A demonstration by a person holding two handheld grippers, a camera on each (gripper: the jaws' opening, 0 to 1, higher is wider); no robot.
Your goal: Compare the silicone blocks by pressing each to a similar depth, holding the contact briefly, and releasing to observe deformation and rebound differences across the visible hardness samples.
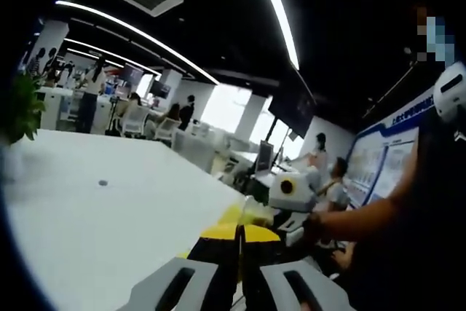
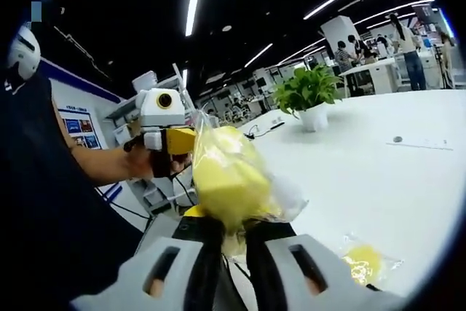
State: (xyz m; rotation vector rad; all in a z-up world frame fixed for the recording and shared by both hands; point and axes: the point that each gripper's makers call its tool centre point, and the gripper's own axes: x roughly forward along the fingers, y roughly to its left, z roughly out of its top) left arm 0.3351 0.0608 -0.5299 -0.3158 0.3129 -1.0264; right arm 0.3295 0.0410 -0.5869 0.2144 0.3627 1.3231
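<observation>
Bagged silicone block lifted clear of the white worktop (image 2: 378, 180)

Your right gripper (image 2: 231, 242) pinches the yellow block (image 2: 227, 174) by its slippery plastic bag; it looks soft and light, so grip the block's body. Your left gripper (image 1: 239, 267) is closed, empty. Another bagged block (image 2: 362, 260) lies near right.

Table (image 2: 378, 180): large, white, smooth top; also seen in the left gripper view (image 1: 109, 231).
On it:
- yellow block in a clear bag (image 2: 364, 261), lying flat near the front edge;
- potted plant (image 2: 309, 100), green leaves in a white pot, upright toward the far side;
- small dark round object (image 2: 397, 139), possibly a cap, too small to tell, beside a thin pale strip (image 2: 426, 145).
</observation>
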